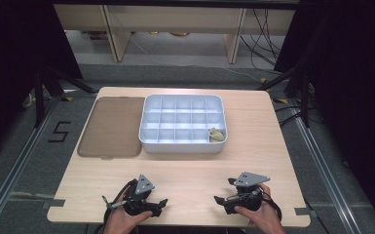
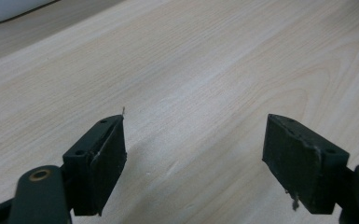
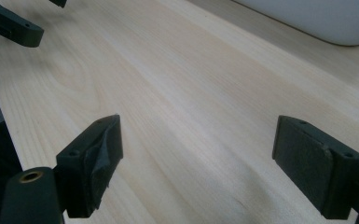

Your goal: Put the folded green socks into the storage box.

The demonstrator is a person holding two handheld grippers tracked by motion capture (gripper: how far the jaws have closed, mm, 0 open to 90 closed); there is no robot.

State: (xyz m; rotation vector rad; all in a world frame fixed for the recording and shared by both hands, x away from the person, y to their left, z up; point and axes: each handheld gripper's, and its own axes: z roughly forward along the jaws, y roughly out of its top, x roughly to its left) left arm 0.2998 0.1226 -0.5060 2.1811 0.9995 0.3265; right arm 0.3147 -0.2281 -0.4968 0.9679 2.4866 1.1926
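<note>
Both jaws spread on the left hand-held gripper (image 1: 161, 201) and right hand-held gripper (image 1: 217, 199), empty over the table (image 1: 185, 170); the high view adds the tray (image 1: 182, 146) with its beige piece (image 1: 216, 136).

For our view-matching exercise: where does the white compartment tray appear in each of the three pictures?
High view: the white compartment tray sits at the table's centre, beyond both grippers.
Left gripper view: its rounded corner shows at top left.
Right gripper view: its wall shows at top right.
Shared landmark: the light wooden table.
</note>
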